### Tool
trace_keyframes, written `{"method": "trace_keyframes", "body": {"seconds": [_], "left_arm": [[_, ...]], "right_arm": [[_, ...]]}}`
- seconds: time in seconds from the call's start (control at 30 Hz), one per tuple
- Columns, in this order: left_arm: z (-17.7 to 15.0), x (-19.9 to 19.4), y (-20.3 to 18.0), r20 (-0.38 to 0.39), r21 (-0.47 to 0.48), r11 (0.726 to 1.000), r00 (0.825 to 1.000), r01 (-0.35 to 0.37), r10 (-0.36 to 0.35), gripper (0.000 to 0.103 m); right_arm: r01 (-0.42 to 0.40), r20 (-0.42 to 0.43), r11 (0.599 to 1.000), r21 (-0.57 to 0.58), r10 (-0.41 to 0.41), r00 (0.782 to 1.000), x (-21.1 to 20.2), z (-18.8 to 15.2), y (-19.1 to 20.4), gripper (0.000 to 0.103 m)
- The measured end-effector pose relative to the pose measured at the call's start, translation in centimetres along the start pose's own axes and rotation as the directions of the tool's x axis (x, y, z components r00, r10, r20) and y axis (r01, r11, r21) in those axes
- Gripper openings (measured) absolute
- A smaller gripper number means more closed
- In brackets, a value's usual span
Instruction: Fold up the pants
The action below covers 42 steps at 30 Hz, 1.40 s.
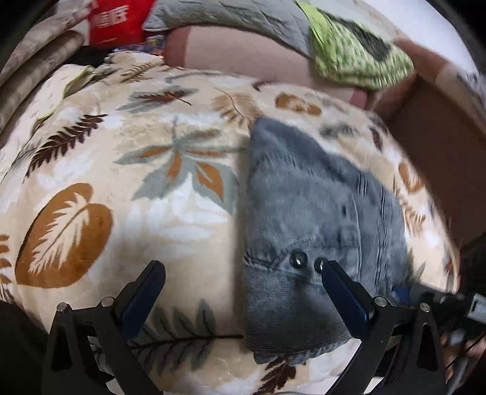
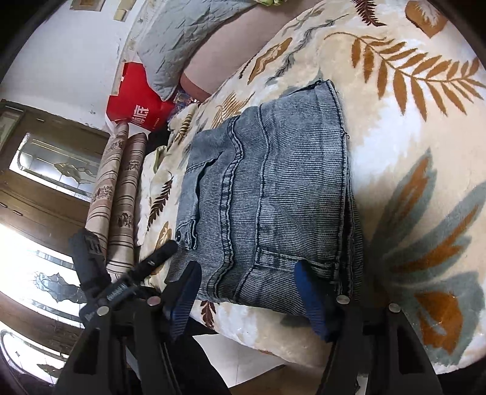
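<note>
Lying folded into a compact block on the leaf-patterned fleece blanket (image 1: 127,145), the blue-grey corduroy pants (image 1: 306,206) occupy the right-hand half of the left wrist view, waistband end nearest the camera with two dark snap buttons (image 1: 297,260) showing. At far left of that view, striped rolled fabric (image 1: 39,54) and a red carton (image 1: 118,24) sit beyond the blanket; further right are a grey quilted pillow (image 1: 231,15) and a green patterned cloth (image 1: 352,51). The left gripper (image 1: 240,273) stands spread wide: its left finger is over bare blanket, its right finger tip lies at the waistband beside the second snap, and nothing is clamped between them. In the right wrist view, a wooden cabinet with glass panels (image 2: 45,164) fills the left edge, then the same rolled fabric (image 2: 121,188), the red carton (image 2: 136,100) and the grey pillow (image 2: 182,39) above. The pants (image 2: 273,197) lie centre frame, seams and a pocket visible, layered edges stacked along their right side. The left gripper's finger (image 2: 158,258) reaches in near the pants' lower left corner. The right gripper (image 2: 246,273) is parted, its pads straddling the near edge of the pants; whether the right pad touches the cloth cannot be determined. Blanket (image 2: 425,152) extends to the right.
</note>
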<state>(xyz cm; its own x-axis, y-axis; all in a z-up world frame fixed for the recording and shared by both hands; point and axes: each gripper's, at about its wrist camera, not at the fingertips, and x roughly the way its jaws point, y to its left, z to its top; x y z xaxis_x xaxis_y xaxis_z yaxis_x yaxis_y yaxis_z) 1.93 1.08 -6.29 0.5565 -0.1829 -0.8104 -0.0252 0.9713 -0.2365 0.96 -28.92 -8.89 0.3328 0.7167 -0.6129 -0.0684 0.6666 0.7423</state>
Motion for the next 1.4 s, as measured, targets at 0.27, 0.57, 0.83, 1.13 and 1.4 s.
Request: {"method": "trace_keyframes", "body": {"seconds": [0.27,0.57,0.83,1.13,1.4], "left_arm": [[2.6,0.9,1.1,-0.042,-0.037,0.999,0.998,0.039,-0.041,0.102],[4.6,4.9,1.8,-0.129,-0.112,0.977,0.972,0.180,-0.194,0.102],[5.2,7.2,0.0,-0.178,-0.054,0.982,0.966,0.181,-0.188,0.102],[5.7,6.0,1.8,-0.167,-0.133,0.954,0.942,0.270,-0.290,0.102],[4.6,7.4,-1.5,-0.274,-0.001,0.957,0.920,0.290,-0.280,0.062]], "right_arm": [[0.005,0.047,1.000,-0.014,-0.004,0.999,-4.0,1.2,0.7,0.070],[0.088,-0.074,0.995,0.054,-0.084,0.994,-1.7,5.9,-2.6,0.071],[0.112,-0.124,0.988,0.104,-0.099,0.987,0.5,7.2,-3.5,0.072],[0.193,-0.101,0.975,0.108,-0.182,0.978,-1.2,7.8,-2.5,0.072],[0.142,-0.152,0.988,0.061,-0.131,0.980,1.9,7.7,-1.2,0.067]]}}
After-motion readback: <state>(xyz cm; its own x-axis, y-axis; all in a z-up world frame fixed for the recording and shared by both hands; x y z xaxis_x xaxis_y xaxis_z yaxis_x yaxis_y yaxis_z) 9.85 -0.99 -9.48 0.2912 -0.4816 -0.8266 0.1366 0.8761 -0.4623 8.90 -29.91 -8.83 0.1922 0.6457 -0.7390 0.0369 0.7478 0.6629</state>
